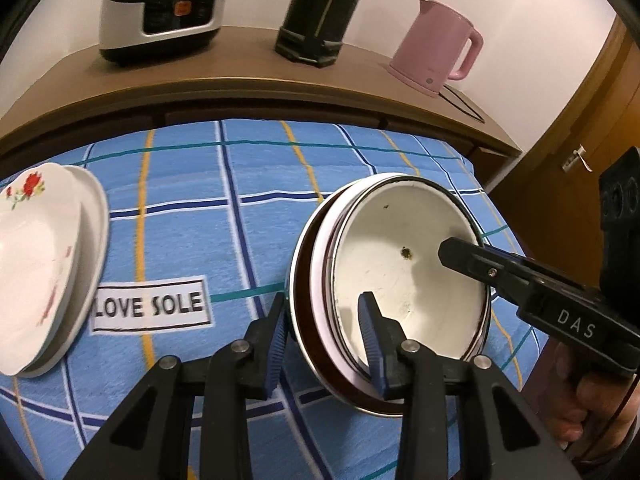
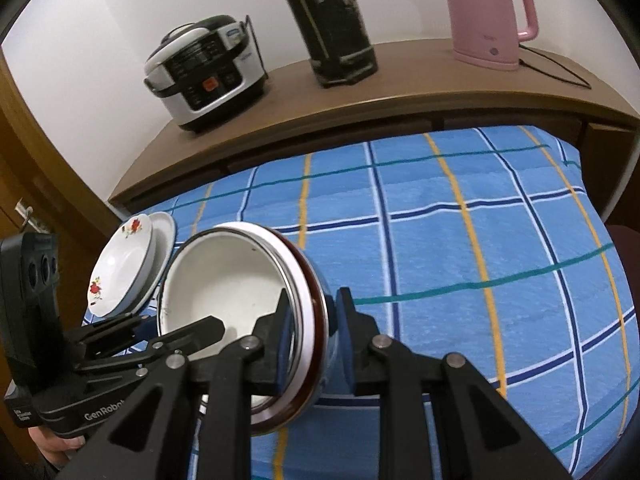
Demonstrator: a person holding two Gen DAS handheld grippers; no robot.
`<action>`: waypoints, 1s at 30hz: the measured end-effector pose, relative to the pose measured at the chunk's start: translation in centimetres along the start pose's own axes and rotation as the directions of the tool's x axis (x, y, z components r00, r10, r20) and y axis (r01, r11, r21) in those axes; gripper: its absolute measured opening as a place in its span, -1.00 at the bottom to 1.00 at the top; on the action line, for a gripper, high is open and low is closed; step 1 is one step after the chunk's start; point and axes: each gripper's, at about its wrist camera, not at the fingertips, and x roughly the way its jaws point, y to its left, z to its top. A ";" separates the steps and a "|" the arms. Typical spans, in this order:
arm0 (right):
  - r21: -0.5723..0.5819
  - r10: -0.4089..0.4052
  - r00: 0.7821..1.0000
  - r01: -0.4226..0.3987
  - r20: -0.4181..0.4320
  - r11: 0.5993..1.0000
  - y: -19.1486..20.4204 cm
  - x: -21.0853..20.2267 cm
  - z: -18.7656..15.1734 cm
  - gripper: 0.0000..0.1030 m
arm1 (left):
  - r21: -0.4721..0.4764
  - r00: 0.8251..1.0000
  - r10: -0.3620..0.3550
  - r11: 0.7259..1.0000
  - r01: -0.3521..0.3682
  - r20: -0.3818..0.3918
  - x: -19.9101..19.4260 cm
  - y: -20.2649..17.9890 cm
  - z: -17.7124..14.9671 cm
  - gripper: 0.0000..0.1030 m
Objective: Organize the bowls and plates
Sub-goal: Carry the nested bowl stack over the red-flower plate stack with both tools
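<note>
- While both grippers held it, a stack of bowls sat tipped up over the blue checked cloth, its open side turned toward the left wrist camera.
- The stack had a white bowl inside, then a white rim, then a dark brown rim on the outside.
- The left gripper was closed on the near left edge of the stack. One blue pad was inside the white bowl and the other was outside the brown rim.
- The right gripper was closed on the right edge of the same stack. One pad was inside the bowl and the other pressed the blue outside wall.
- A hand held the right gripper, at the near right of the left wrist view.
- Two white plates lay stacked on the cloth at the left, well apart from the bowls in the left wrist view. The top plate had red flowers on it.
- A white label reading "LOVE SOLE" was on the cloth, between the plates and the bowls.
- Far behind the cloth was a brown worktop against a white wall.
- On the worktop stood a rice cooker at the left, a tall black flask in the middle, and a pink kettle at the right.
</note>
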 end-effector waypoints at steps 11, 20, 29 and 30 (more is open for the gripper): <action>-0.044 0.024 1.000 -0.023 0.006 0.999 2.7 -0.2 0.1 -0.59 | -0.019 0.999 0.031 0.999 -0.030 0.031 -2.6 1.6 -0.6 -0.30; -0.084 0.042 0.999 -0.042 0.008 0.996 4.8 -0.1 0.7 -0.59 | -0.040 0.997 0.054 0.998 -0.051 0.060 -4.5 2.8 -0.7 -0.30; -0.121 0.059 0.998 -0.057 0.010 0.991 6.7 -0.2 1.1 -0.59 | -0.056 0.993 0.078 0.996 -0.073 0.086 -6.1 4.0 -0.7 -0.30; -0.126 0.061 0.998 -0.059 0.010 0.990 7.0 -0.1 1.1 -0.59 | -0.060 0.993 0.082 0.995 -0.077 0.089 -6.3 4.2 -0.6 -0.30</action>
